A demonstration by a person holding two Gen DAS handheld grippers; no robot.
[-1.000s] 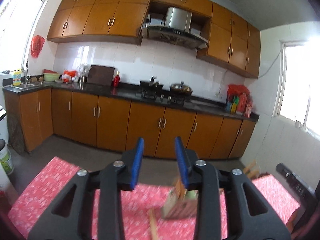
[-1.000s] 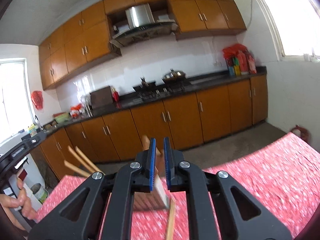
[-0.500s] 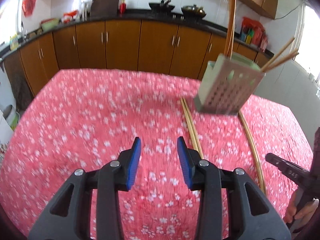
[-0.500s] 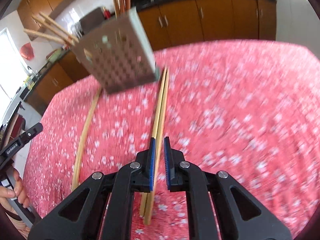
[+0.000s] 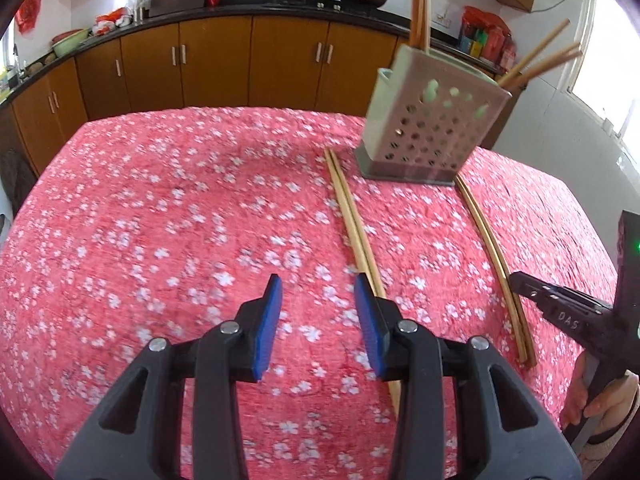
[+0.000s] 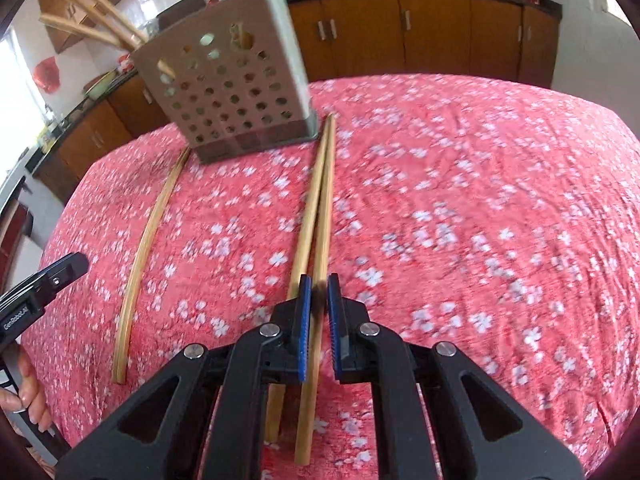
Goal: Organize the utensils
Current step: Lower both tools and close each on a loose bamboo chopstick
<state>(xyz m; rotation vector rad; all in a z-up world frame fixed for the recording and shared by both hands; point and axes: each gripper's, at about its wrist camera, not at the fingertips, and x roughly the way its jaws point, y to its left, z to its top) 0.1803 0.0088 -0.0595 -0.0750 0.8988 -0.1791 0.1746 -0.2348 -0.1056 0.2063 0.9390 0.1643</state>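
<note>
A table (image 5: 120, 220) under a red cloth with white blossoms carried a perforated grey utensil holder (image 6: 228, 92) near its far edge, standing upright on a dark base. Several chopsticks (image 5: 420, 0) already stood in the holder: some rose nearly straight up, others leaned out over one side. Two loose pairs lay flat on the cloth. The central pair of chopsticks (image 6: 320, 200) lay side by side, its long axis running from just beside the holder's base toward the near edge of the table, far tips almost touching the base corner. The second pair of chopsticks (image 5: 492, 256) lay roughly parallel to the first, on the holder's other side, and looked bowed, which may be lens distortion. The left gripper (image 5: 318, 320) hung above bare cloth just beside the central pair, blue pads apart with nothing between them. The right gripper (image 6: 319, 308) sat over the near part of the central pair, its pads almost together with only a narrow slit left; one stick ran along the line of that slit, but whether the pads pressed on it could not be told. A person's hand (image 5: 600, 400) held the right gripper's handle. Brown kitchen cabinets (image 5: 216, 60) stood beyond the table.
</note>
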